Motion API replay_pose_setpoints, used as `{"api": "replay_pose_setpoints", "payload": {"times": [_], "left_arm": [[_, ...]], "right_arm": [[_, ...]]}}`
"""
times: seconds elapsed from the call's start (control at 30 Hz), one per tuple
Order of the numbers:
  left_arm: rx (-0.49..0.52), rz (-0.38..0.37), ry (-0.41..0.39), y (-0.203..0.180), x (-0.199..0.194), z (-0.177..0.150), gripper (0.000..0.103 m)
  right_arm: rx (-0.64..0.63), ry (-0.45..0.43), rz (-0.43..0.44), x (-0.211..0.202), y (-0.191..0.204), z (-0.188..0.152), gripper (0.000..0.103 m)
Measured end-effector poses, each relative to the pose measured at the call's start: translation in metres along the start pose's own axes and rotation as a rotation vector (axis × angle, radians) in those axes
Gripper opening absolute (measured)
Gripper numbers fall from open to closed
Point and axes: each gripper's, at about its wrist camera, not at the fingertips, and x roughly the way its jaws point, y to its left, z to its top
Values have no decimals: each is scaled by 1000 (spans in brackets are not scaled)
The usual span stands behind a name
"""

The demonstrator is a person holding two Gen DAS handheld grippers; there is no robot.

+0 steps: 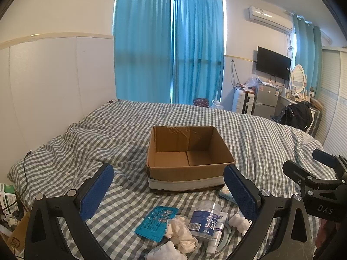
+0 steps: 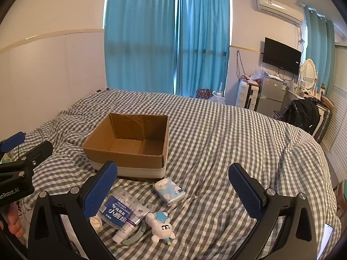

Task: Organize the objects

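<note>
Gingham bed — open cardboard box beyond scattered toiletries.

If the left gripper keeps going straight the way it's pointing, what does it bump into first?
Probably the cardboard box. The open left gripper points right at its taped front wall, above the clutter lying on the bed. Depth is hard to judge.

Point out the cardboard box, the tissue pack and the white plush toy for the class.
cardboard box [image 2: 130, 161]: right wrist view, front wall.
tissue pack [image 2: 169, 190]: right wrist view, blue-and-white top face.
white plush toy [image 2: 161, 230]: right wrist view, its face.
</note>
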Motion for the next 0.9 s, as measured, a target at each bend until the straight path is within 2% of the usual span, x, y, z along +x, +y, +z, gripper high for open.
{"api": "replay_pose_setpoints", "payload": {"times": [0.6, 0.9], "left_arm": [[-3, -11, -20, 0, -13, 4, 103], [-4, 15, 16, 6, -8, -7, 103]], "right_arm": [[-15, -29, 12, -20, 6, 7, 103], [-20, -4, 23, -22, 5, -1, 103]]}}
